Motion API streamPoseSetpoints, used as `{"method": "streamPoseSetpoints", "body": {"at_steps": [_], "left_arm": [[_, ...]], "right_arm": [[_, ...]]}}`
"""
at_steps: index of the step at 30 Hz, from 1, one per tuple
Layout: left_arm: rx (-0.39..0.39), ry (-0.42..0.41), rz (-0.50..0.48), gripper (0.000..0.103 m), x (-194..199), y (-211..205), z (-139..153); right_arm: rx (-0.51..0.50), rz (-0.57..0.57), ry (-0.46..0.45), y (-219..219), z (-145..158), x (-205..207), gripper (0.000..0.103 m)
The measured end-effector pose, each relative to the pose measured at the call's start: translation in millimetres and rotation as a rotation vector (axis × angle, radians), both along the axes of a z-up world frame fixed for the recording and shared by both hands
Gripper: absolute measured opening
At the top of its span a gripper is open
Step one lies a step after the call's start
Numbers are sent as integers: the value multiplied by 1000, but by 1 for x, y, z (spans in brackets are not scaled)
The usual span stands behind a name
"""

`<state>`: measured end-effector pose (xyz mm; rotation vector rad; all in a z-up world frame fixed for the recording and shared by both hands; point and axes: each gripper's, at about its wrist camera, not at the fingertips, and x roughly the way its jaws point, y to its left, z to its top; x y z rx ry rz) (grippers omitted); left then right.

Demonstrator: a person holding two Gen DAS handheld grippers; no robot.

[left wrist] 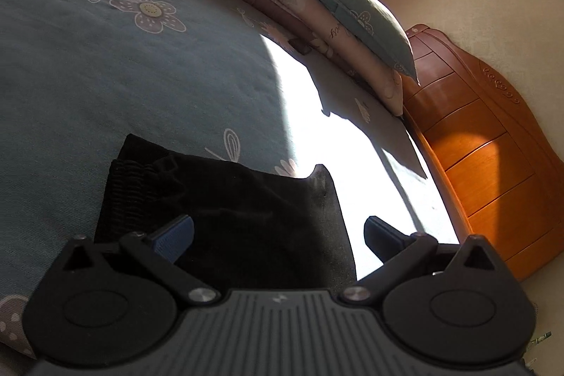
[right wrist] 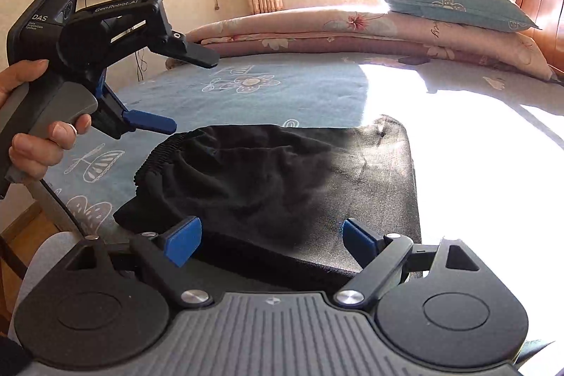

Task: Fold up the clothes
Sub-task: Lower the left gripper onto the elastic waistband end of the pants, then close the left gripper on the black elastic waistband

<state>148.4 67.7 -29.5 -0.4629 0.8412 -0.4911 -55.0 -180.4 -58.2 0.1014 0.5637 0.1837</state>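
My right cam catches what the left can't: my left gripper (right wrist: pixel 192 92) hanging in the air, jaws wide, hand (right wrist: pixel 42 133) on the trigger. My right gripper (right wrist: pixel 271 242) is released too. The black shorts (right wrist: pixel 282 178) lie folded near me on the blue sheet (left wrist: pixel 123 87); pillow (left wrist: pixel 356 13) far right.

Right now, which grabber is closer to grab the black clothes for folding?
Probably the right gripper: its open fingers sit low at the black garment's near edge. The left gripper hangs open above the elastic waistband.
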Motion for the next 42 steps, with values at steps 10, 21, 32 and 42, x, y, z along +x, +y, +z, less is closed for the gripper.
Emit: {"method": "streamPoseSetpoints", "body": {"at_steps": [10,21,32,42], "left_arm": [[4,211,112,102,20,61,-62],[-137,315,51,102,29,56,-102],[-215,332,-20,102,65,43,-109],[-306,363,-94,102,40,51,-119]], "right_arm": [[-26,19,30,9,-4,0,91],[-54,26,73,16,-10,4,91],[-81,40,105,26,-16,11,91],[-100,46,112,29,-17,12,91]]}}
